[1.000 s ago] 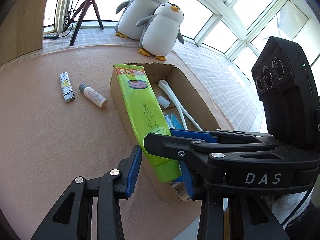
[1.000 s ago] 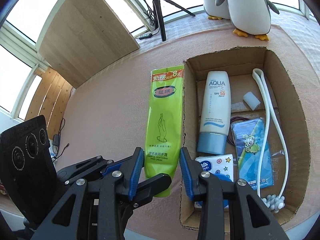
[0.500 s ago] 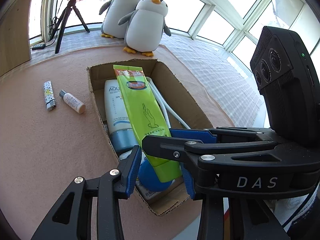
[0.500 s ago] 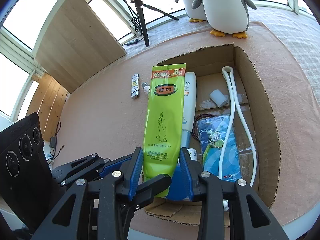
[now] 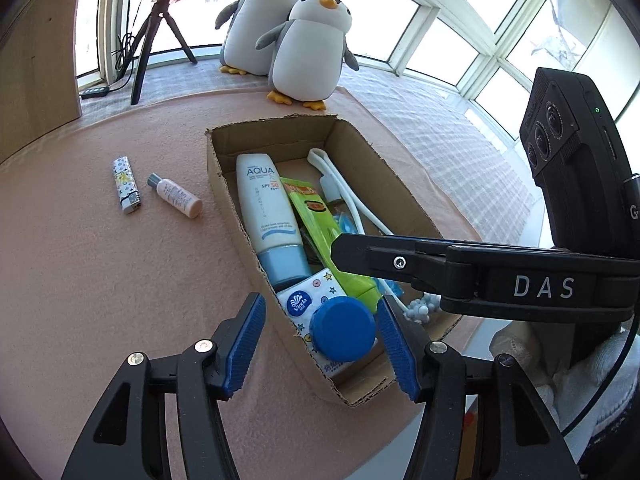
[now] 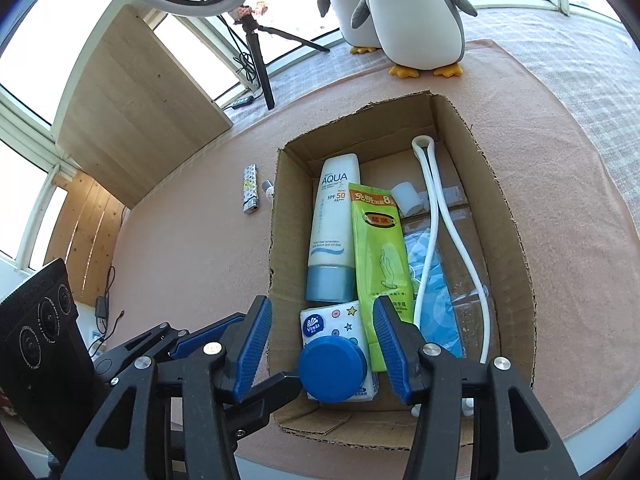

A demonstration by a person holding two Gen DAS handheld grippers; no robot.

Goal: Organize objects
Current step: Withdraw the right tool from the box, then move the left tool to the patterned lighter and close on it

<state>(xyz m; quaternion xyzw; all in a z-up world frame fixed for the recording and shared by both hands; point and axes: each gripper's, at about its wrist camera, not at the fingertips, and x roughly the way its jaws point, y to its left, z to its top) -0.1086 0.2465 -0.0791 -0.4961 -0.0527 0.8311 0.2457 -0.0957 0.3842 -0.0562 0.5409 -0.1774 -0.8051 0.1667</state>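
The green hand-cream tube [image 5: 320, 224] [image 6: 380, 248] lies flat in the cardboard box [image 5: 224, 184] [image 6: 504, 216], between a white AQUA tube [image 5: 266, 208] [image 6: 332, 220] and a white looped cord [image 5: 344, 192] [image 6: 432, 200]. My left gripper [image 5: 320, 344] hovers over the box's near end. Its jaws are opening and the pads touch nothing. My right gripper [image 6: 323, 344] hangs beside it, jaws also opening, free of the tube. Below both sit a blue round lid [image 5: 344, 328] [image 6: 332, 368] and a tissue pack [image 5: 308, 300] [image 6: 320, 324].
A patterned lighter [image 5: 126, 186] [image 6: 250, 194] and a small bottle [image 5: 174, 200] lie on the pink cloth left of the box. Two plush penguins [image 5: 304, 52] [image 6: 412, 12] and a tripod [image 5: 160, 28] stand behind. The table edge runs close on the right.
Both grippers held the green tube over the box. Now both jaws have spread and the tube lies inside the box.
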